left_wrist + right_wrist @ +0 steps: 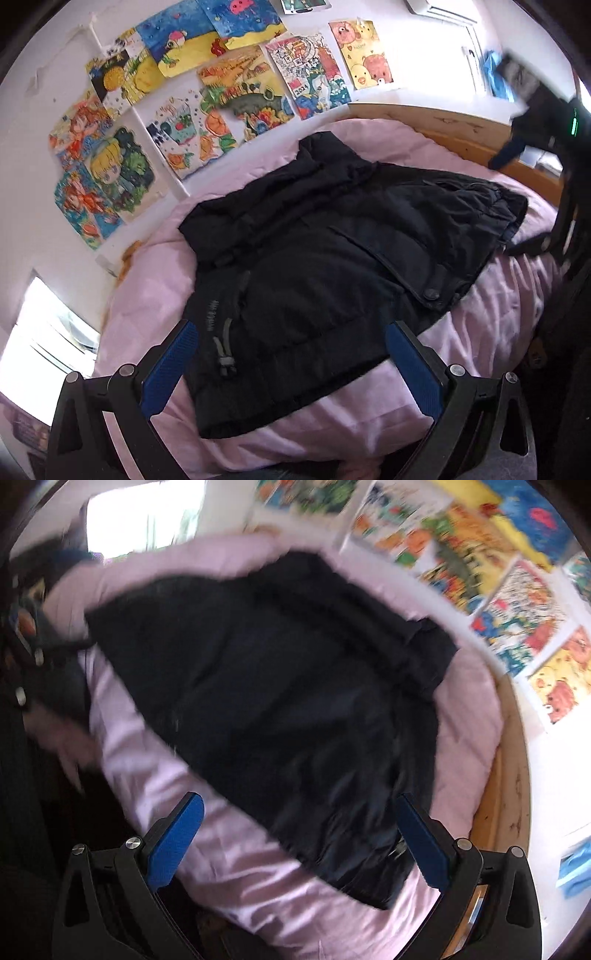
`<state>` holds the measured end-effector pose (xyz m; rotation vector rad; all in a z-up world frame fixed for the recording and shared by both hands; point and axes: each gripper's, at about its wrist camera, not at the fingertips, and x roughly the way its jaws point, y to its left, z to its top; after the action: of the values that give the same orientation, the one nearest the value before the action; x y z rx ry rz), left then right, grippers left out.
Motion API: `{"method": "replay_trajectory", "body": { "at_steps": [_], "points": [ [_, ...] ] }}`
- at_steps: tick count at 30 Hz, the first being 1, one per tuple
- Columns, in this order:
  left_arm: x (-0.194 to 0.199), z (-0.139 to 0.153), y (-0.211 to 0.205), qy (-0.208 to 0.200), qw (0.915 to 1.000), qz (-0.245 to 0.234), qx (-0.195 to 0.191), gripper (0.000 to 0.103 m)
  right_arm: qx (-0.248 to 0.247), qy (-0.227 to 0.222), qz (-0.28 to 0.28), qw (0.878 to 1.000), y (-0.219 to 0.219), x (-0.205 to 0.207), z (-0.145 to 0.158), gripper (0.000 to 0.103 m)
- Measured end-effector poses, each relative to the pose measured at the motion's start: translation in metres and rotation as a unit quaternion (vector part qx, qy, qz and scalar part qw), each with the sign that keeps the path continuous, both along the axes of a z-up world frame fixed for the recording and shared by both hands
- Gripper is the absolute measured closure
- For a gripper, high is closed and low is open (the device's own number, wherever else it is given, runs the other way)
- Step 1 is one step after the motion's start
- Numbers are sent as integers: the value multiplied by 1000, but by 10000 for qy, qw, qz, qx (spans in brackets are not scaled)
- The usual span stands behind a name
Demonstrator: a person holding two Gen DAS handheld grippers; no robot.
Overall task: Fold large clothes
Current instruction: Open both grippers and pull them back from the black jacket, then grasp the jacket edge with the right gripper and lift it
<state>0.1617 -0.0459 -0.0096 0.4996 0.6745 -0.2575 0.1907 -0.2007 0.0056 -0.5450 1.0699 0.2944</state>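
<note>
A black padded jacket (332, 266) lies folded on a pink quilt (491, 314) covering the bed, near its wall-side edge. The left gripper (291, 332) hovers over the jacket's near hem, jaws spread, holding nothing. The right gripper (299, 805) hovers likewise, spread wide. Children's drawings (229, 92) cover the wall; one reads "2024".

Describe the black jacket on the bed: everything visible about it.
The black jacket is a puffy, quilted-looking coat lying spread on the pink bedding, collar toward the picture-covered wall. It appears partly folded, with a snap-buttoned flap and a grey drawcord toggle near the hem. Both grippers hover open over it; no fingers touch it. The right wrist view is blurred.
</note>
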Motion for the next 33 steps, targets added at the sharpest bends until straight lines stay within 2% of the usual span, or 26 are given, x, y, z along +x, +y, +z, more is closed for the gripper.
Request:
{"method": "replay_trajectory", "body": {
  "at_steps": [3, 5, 8, 16, 21, 22, 24, 27, 30, 33],
  "points": [
    [7, -16, 2, 518, 9986, 33, 35, 0, -422, 267, 15, 9988, 1, 3, -27, 2],
    [9, -27, 2, 669, 9975, 112, 206, 0, -604, 457, -32, 9971, 2, 7, -41, 2],
    [10, -37, 3, 825, 9960, 156, 318, 0, -748, 462, -9, 9961, 2, 7, -52, 2],
    [6, -48, 4, 945, 9942, 75, 499, 0, -1573, -53, 95, 9875, 13, 3, -73, 2],
    [4, -55, 4, 1032, 9925, 40, 656, 0, -1662, -301, -37, 9856, 10, 4, -69, 4],
    [5, -56, 4, 1043, 9922, 41, 682, 0, -1626, -381, -98, 9859, 8, 5, -66, 8],
    [5, -57, 4, 1058, 9917, 42, 731, 0, -1407, -429, -149, 9890, 6, 4, -59, 38],
    [5, -56, 6, 1022, 9918, 48, 769, 0, -1011, -532, -230, 9932, -2, 10, -51, 61],
    [5, -56, 7, 980, 9919, 78, 799, 0, -703, -669, -264, 9949, -10, 11, -44, 74],
    [5, -58, 6, 959, 9911, 94, 915, 0, -276, -735, -438, 9959, -22, 16, -35, 79]
  ]
}}
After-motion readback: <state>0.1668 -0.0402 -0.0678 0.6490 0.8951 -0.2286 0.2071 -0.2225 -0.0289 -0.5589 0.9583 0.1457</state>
